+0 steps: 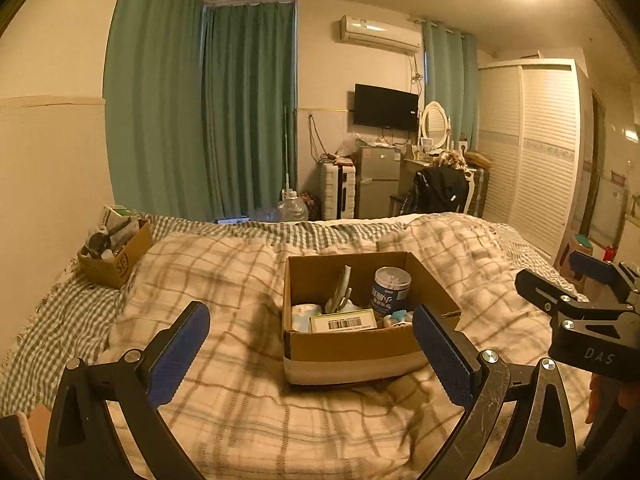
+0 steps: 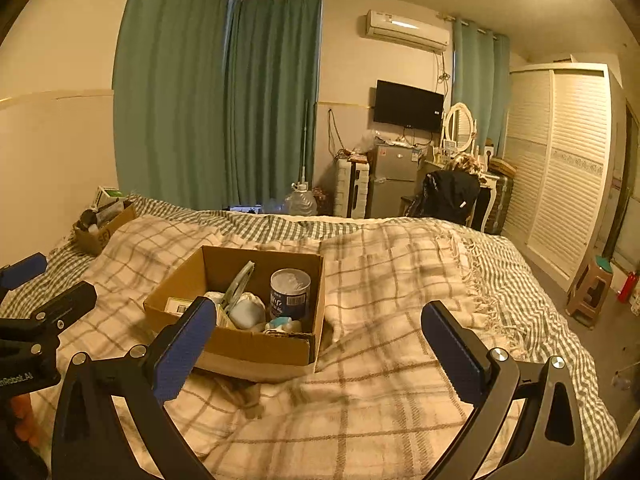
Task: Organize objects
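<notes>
An open cardboard box (image 1: 352, 346) sits on the plaid blanket in the middle of the bed; it also shows in the right wrist view (image 2: 256, 346). Inside it are a round blue-labelled canister (image 1: 390, 290), a barcoded white packet (image 1: 344, 320), a green-handled tool (image 1: 342, 286) and soft white items. My left gripper (image 1: 312, 332) is open and empty, just in front of the box. My right gripper (image 2: 316, 332) is open and empty, to the right of the box, and shows at the right edge of the left wrist view (image 1: 576, 304).
A second, smaller cardboard box (image 1: 114, 256) full of items stands at the far left of the bed by the wall. Beyond the bed are green curtains, a water jug (image 1: 294, 208), a small fridge (image 1: 378, 182), a chair with a dark jacket, and a wardrobe. A stool (image 2: 592, 292) stands right of the bed.
</notes>
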